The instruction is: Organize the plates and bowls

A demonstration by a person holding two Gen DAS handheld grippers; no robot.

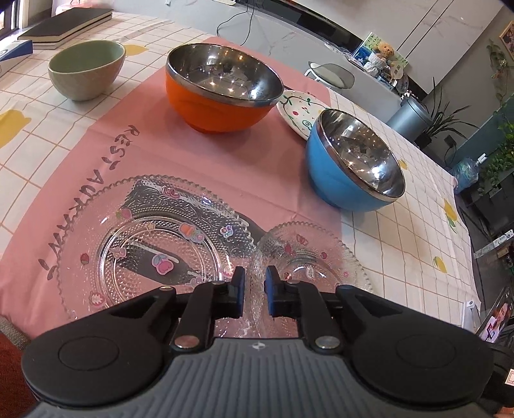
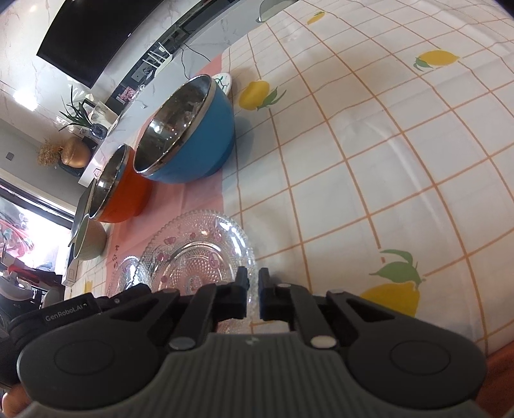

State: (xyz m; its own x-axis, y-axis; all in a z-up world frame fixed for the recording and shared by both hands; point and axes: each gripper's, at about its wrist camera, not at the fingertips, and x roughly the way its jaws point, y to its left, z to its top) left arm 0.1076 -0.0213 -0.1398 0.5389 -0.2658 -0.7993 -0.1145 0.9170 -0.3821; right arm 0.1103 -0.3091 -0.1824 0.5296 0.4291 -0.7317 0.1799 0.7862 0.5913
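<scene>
Two clear glass plates lie on the pink cloth: a large one and a small one. My left gripper hovers over the gap between them, jaws narrowly apart and empty. My right gripper stands at the near rim of the small glass plate, tilted sideways; whether its jaws pinch the rim is unclear. Behind stand an orange steel-lined bowl, a blue steel-lined bowl, a green ceramic bowl and a white painted plate.
The table wears a checked lemon-print cloth with a pink cloth over it. Dark books lie at the far left corner. The table edge runs along the right in the left wrist view.
</scene>
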